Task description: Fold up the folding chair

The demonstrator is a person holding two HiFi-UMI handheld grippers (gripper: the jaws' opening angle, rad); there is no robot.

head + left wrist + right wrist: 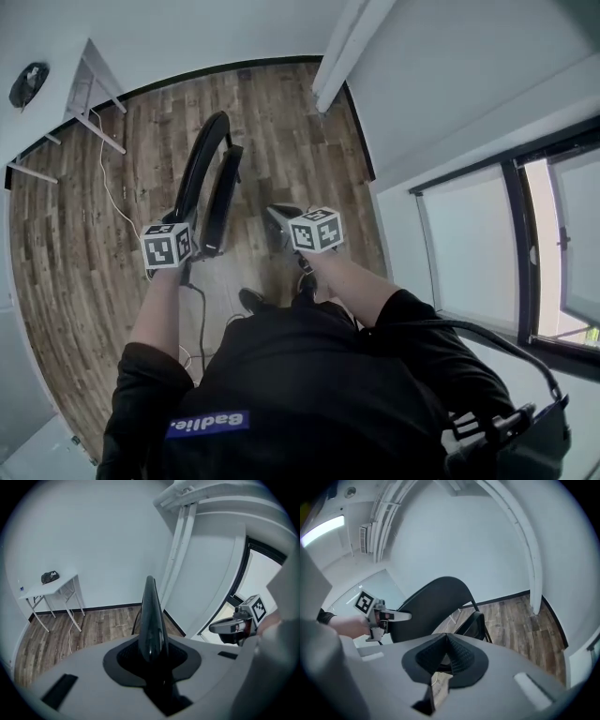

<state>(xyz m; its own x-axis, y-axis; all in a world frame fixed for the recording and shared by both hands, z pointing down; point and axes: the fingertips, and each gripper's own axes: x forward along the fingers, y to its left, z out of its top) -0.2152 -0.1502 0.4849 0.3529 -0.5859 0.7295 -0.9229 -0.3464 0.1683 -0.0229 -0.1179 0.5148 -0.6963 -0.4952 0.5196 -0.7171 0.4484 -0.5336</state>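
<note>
Folding chair stood on the wooden floor directly ahead of the person and was seen edge-on. Its seat and backrest lay close together with only a narrow gap between them, so it was judged nearly flat.

The left hand-held gripper was clamped on the top edge of the backrest, and the left gripper view showed the black panel seated between its pads. The right hand-held gripper hung clear of the chair, to its right, with its jaws pressed together and nothing between them.

The chair's long axis ran from the left hand-held gripper away and down to the floor. The left hand was therefore the nearer one, already on the chair. By this reading, the right would need to cross leftward and reopen before it could press the seat home.
</note>
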